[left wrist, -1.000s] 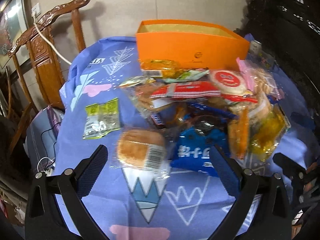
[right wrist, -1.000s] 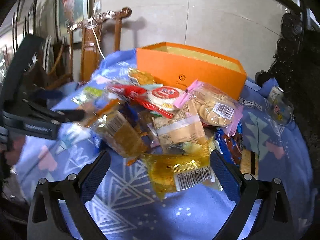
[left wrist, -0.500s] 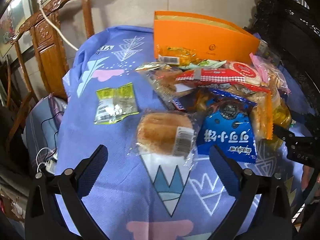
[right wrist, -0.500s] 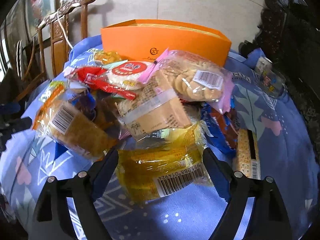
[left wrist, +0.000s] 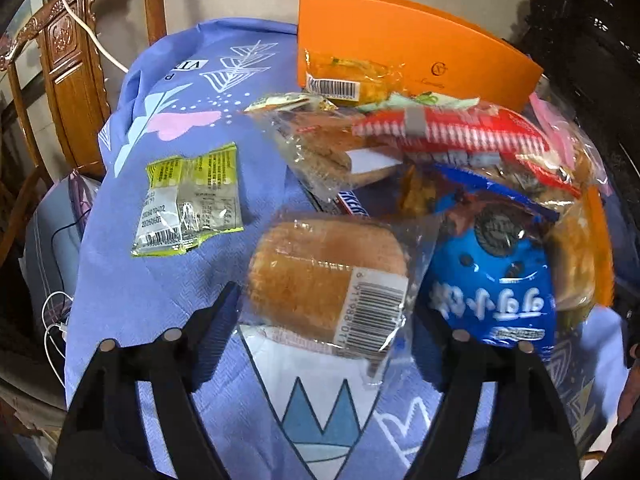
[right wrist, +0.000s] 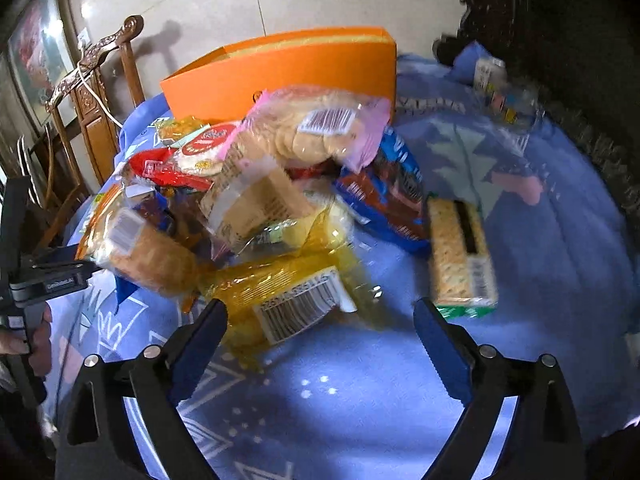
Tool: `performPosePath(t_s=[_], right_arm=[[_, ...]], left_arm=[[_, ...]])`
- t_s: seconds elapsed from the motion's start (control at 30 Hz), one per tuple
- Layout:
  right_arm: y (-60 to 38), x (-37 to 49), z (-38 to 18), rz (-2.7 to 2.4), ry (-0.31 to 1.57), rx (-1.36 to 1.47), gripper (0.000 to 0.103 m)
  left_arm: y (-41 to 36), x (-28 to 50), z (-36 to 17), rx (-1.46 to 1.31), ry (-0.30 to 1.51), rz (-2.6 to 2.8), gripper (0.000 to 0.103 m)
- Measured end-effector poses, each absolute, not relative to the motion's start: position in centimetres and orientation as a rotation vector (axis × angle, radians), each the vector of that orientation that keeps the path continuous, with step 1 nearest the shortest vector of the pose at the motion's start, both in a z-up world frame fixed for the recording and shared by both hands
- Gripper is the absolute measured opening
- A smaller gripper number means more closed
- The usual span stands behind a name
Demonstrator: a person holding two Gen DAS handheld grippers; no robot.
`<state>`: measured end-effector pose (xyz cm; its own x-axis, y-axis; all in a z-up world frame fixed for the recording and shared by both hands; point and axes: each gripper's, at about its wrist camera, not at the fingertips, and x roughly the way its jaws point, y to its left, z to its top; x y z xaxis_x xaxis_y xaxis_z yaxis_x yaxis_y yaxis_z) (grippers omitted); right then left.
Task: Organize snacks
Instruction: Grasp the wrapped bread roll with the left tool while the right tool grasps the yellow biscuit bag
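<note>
Snacks (left wrist: pixel 420 168) lie heaped on a blue cloth (left wrist: pixel 168 280) before an orange box (left wrist: pixel 400 52). Left gripper (left wrist: pixel 326 316) is closing around a wrapped bun (left wrist: pixel 320 276), pads not pressing. Right gripper (right wrist: pixel 320 324) is opening, a yellow packet (right wrist: pixel 280 288) between its jaws, unheld.

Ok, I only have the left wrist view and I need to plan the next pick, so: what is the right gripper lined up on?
Observer: The right gripper is over a yellow packet at the pile's near edge; jaws opening, not gripping.
Operator: Anything lying apart on that side?
Observer: A cracker pack lies alone on the cloth.
Operator: Beyond it?
Observer: A small clear bottle lies near the far edge.
</note>
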<state>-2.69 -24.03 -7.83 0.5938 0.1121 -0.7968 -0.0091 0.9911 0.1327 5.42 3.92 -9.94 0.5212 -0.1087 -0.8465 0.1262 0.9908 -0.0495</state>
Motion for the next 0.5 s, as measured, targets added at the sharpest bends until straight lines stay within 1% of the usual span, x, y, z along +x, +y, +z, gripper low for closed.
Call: performPosePath(t_s=[0.13,0.17,0.27,0.3,0.33,0.37,0.43,0.47,0.5], right_arm=[[-23.6,-1.3,-9.3,0.051,0.984,0.193,0.095],[-23.4,-1.1,-9.5,0.045,0.99,0.211,0.097],[-23.2,0.0,-10.0,0.019,0.994,0.272,0.097],[-23.1,0.6,-10.3,0.004,0.995,0.287,0.087],[-22.8,1.0,-10.4,0.006,0.991,0.286,0.08],[-22.7,1.3,-10.7,0.029,0.993,0.315,0.06],[-22.3,1.1,-10.3,0.036,0.985,0.331,0.053],[-22.0,0.9,-9.9,0.043,0.972,0.308,0.049],[-22.0,0.7,-9.7,0.05,0.968,0.307,0.046]], left_arm=[[3.8,5.2,-10.1,0.032,1.006,-0.145,0.073],[3.7,5.2,-10.2,0.041,1.009,-0.143,0.073],[3.1,5.1,-10.7,0.074,1.013,-0.124,0.075],[3.0,5.1,-10.7,0.08,1.014,-0.119,0.076],[3.0,5.3,-10.9,0.078,1.019,-0.111,0.077],[3.1,5.6,-11.1,0.071,1.029,-0.103,0.079],[3.3,6.0,-11.2,0.059,1.039,-0.097,0.079],[3.4,6.1,-11.1,0.055,1.035,-0.1,0.077],[3.5,6.0,-11.0,0.052,1.032,-0.106,0.072]])
